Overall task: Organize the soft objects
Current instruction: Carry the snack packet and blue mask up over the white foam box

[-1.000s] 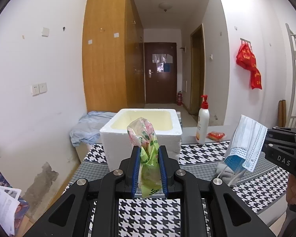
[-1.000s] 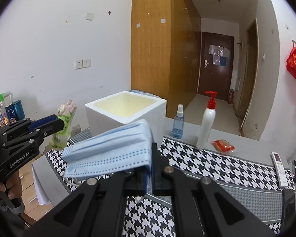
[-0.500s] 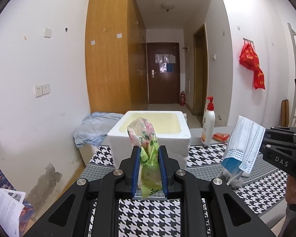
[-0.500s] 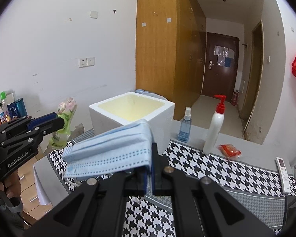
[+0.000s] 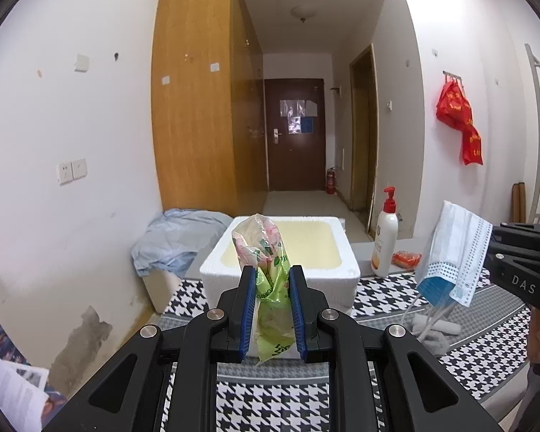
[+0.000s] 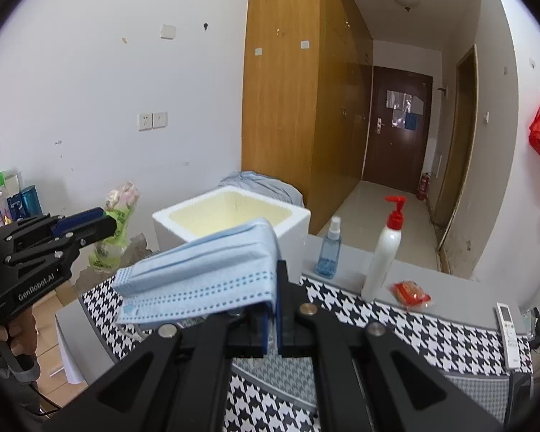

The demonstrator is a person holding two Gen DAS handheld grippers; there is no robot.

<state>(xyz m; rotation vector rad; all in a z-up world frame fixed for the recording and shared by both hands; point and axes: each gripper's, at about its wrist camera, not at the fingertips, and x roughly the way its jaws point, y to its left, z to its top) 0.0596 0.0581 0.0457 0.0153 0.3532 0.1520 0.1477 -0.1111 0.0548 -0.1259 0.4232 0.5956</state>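
Left gripper (image 5: 271, 300) is clamping the green plastic bag (image 5: 266, 270) and right gripper (image 6: 271, 300) is pinching the blue face masks (image 6: 205, 277) short of the foam box (image 5: 280, 252) (both limp), so early release is risking a rim snag.

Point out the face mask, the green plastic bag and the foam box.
face mask (image 6: 205, 273), right wrist view, pleated middle.
green plastic bag (image 5: 270, 288), left wrist view, between the pads.
foam box (image 5: 212, 262), left wrist view, left rim.
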